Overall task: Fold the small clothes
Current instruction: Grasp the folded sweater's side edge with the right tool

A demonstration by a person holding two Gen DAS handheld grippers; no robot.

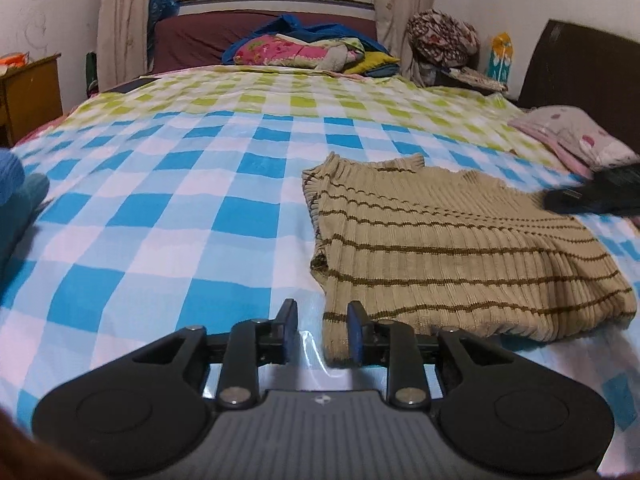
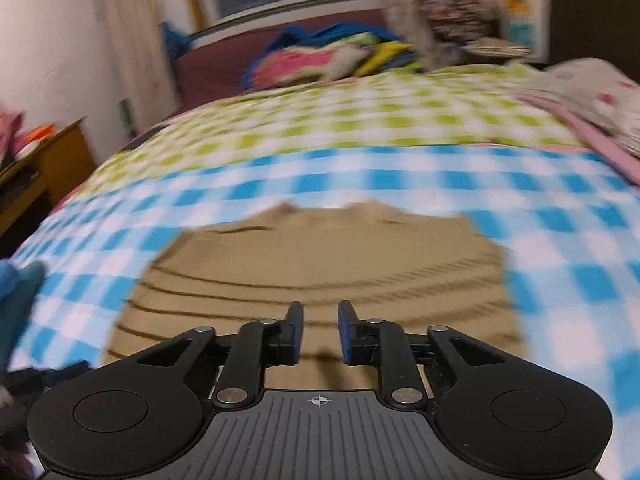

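In the left wrist view the left claw (image 1: pixel 322 330) is sitting low over the bed (image 1: pixel 168 216), its jaws standing partly spread with nothing between the pads — bare checked sheet is showing in the gap, and the right-hand pad is lying just at the near left corner of the striped sweater (image 1: pixel 448 256). So the garment is lying forward and to the right of this claw, with its hem corner practically at the fingertip. The right claw (image 2: pixel 319 330) is hovering over the same sweater (image 2: pixel 320 264) in its own blurred view, jaws likewise parted and empty, with knit fabric filling the space beneath and ahead of it; whether the pads are touching the cloth I cannot tell. The sweater is resting flat on the blue-checked part of the bed, towards the bed's right side, appearing already doubled over on itself, its dark stripes running across and its ribbed collar end pointing towards the far edge of the bed. Its long axis is looking roughly near-to-far in the left wrist view, so a further fold would likely be carrying the near hem up towards the collar. The left claw is nearer the left hem corner, while the right one is sitting over the body — it would probably need to shift towards the right hem corner. Beyond, a heap of bright bedding (image 1: pixel 304 50) is lying at the bed's far edge under a window.
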